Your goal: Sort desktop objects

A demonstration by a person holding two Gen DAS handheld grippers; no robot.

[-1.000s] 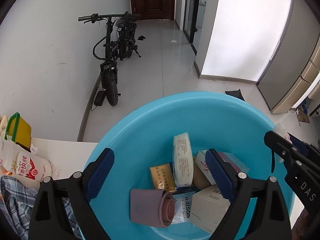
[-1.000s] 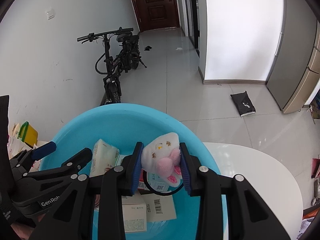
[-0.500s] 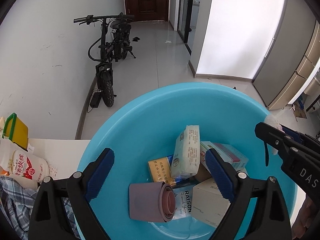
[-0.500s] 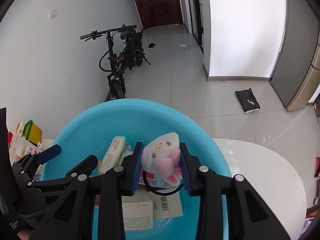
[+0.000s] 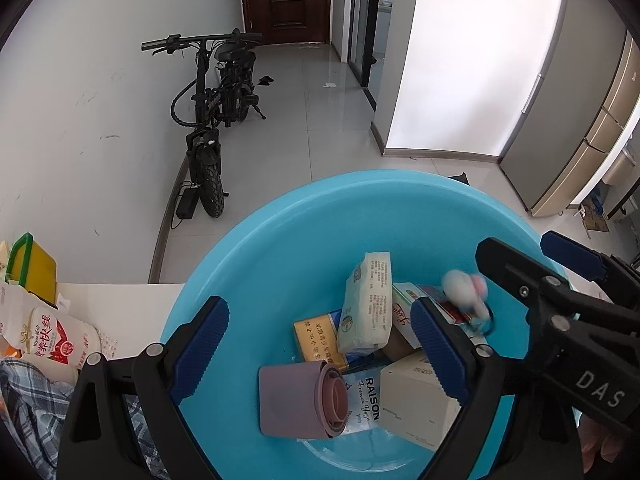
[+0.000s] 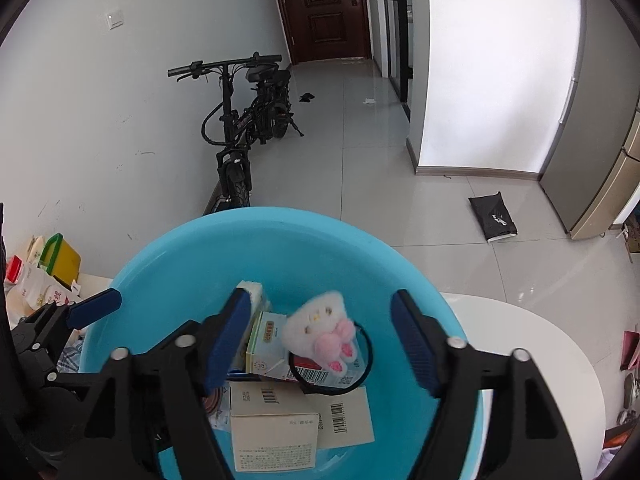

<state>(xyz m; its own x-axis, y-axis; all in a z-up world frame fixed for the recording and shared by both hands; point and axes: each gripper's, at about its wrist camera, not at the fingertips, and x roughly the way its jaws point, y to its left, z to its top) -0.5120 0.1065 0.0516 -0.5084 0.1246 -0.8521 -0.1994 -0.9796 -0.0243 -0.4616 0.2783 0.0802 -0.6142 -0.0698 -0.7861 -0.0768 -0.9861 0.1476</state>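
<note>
A round, smooth blue plastic basin [image 6: 192,264] sits on the white bench [image 6: 540,344] and holds a jumble of flat-sided goods: a pale cardboard box [image 6: 276,436], a soft cream tissue pack [image 5: 366,304] standing on end, a gold carton [image 5: 316,340], and a mauve rolled mat [image 5: 300,400] lying on its side. The right gripper [image 6: 324,340] hangs over the basin; its ribbed blue fingers [image 6: 228,336] have just been opening and now stand wide, no longer pressing on the fluffy white-and-pink plush charm [image 6: 320,332], which sits between them, clear of both pads, with its black loop [image 6: 360,364] over the boxes; whether it rests on them I cannot tell. In the left view the charm is a blur. The left gripper [image 5: 320,344] also hovers over the basin with fingers spread wide and empty. At the bench's left edge are a glossy snack bag [image 5: 48,336], plaid cloth [image 5: 24,396] and a yellow box [image 5: 36,264]. Beyond, a black bike [image 6: 244,120] leans by the wall on the tiled floor.
</note>
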